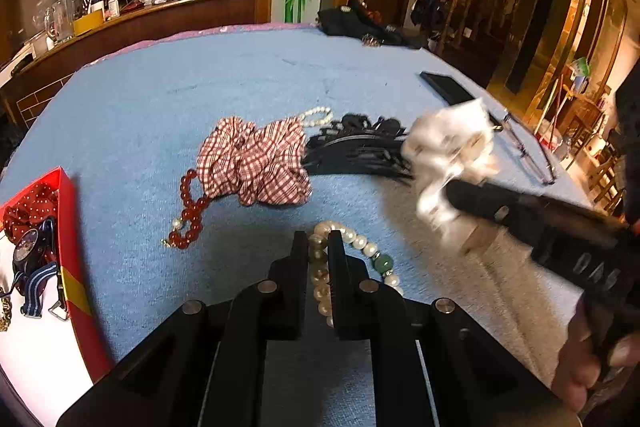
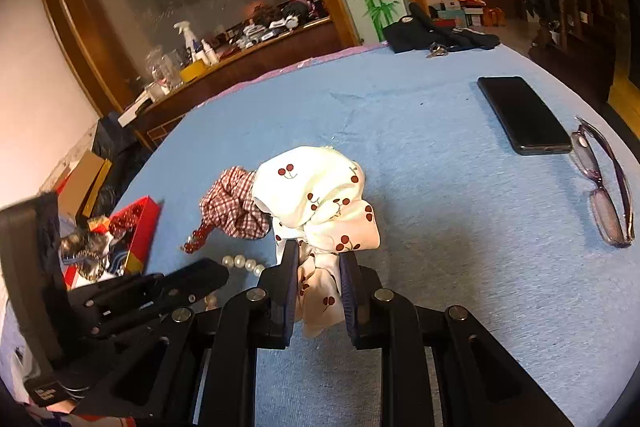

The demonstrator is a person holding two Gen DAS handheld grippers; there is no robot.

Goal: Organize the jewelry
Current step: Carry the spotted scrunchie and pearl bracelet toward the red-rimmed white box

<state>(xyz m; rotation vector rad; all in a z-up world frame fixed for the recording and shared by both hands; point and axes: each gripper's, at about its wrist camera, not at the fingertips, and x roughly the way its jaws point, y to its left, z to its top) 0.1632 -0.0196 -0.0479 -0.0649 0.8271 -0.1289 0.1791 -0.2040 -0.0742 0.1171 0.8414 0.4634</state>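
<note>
My left gripper is shut on a pearl bracelet with a green bead, which lies on the blue cloth. Just beyond it lie a red bead bracelet, a red-checked scrunchie, a black hair clip and a short pearl strand. My right gripper is shut on a white cherry-print scrunchie, held above the cloth. In the left wrist view that scrunchie is blurred at the right. In the right wrist view the left gripper sits low at the left, over the pearls.
A red box at the left edge holds a watch, a dotted scrunchie and straps. A black phone and glasses lie at the right. A dark garment with keys sits at the table's far edge.
</note>
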